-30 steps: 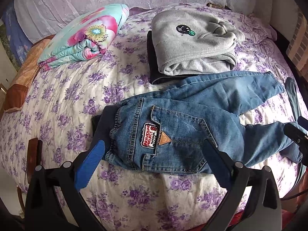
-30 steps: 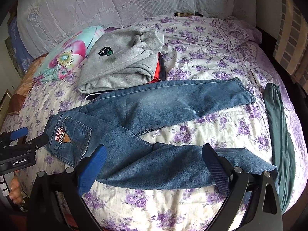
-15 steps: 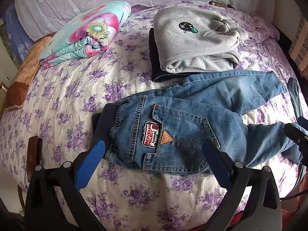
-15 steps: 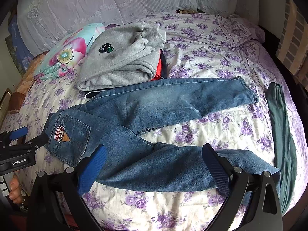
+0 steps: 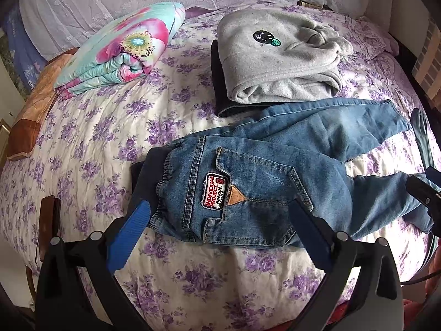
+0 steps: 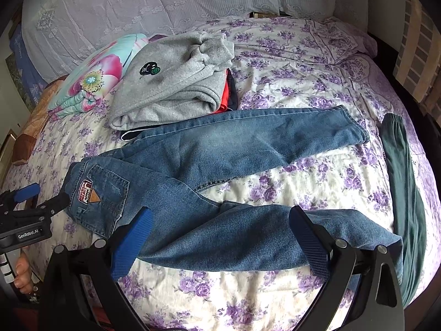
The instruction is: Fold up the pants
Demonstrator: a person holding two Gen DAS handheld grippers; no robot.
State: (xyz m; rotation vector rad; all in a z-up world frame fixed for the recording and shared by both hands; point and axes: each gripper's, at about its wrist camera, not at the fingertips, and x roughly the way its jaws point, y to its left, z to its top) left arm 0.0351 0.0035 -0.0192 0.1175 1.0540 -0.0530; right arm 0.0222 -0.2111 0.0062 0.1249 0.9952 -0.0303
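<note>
Both grippers hang spread wide with nothing between their fingers. Left gripper (image 5: 219,220) hovers over the waistband end of the jeans (image 6: 220,171), its blue pads either side of the back pocket with the red patch (image 5: 215,191). Right gripper (image 6: 219,227) hovers above the near leg, close to the bed's edge. On the purple-flowered bedspread (image 6: 289,184) the jeans lie unfolded, back up, legs splayed apart: the far leg runs just below a folded grey sweatshirt (image 6: 176,82), the near leg bends toward a dark green garment (image 6: 405,187). A folded floral quilt (image 5: 121,47) sits near the pillows.
</note>
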